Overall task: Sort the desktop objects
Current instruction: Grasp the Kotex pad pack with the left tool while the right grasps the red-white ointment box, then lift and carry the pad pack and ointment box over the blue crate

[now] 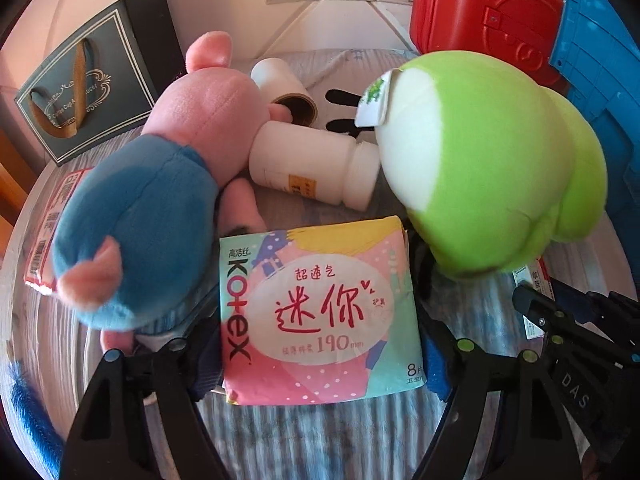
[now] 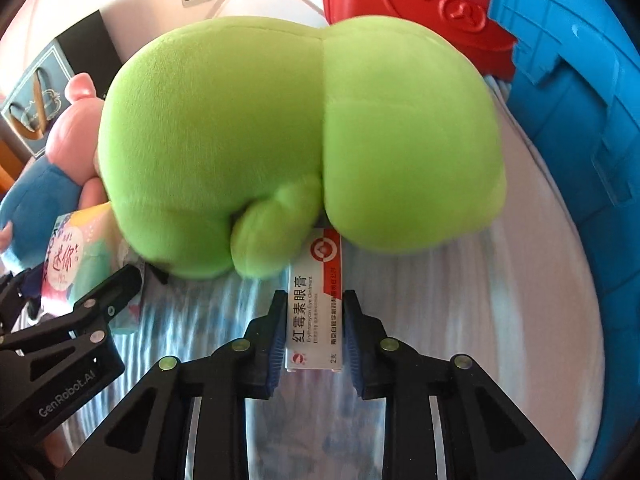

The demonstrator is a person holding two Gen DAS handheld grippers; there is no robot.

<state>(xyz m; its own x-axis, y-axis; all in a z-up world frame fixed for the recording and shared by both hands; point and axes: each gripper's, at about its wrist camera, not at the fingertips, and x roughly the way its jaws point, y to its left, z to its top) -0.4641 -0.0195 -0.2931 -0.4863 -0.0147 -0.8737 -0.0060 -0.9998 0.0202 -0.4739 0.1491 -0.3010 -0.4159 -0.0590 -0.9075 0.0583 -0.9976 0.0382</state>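
right gripper (image 2: 316,332): closed on the ointment box (image 2: 316,304), blue pads pressed to both long sides
ointment box: flat on the striped cloth (image 2: 460,320), far end tucked under the green plush (image 2: 280,140)
left gripper (image 1: 320,344): jaws wide, straddling the Kotex pack (image 1: 320,320); pad contact unclear
Kotex pack: near centre, between the pig plush (image 1: 152,200) on the left and green plush on the right
white bottle (image 1: 312,164): on its side, just beyond the pack
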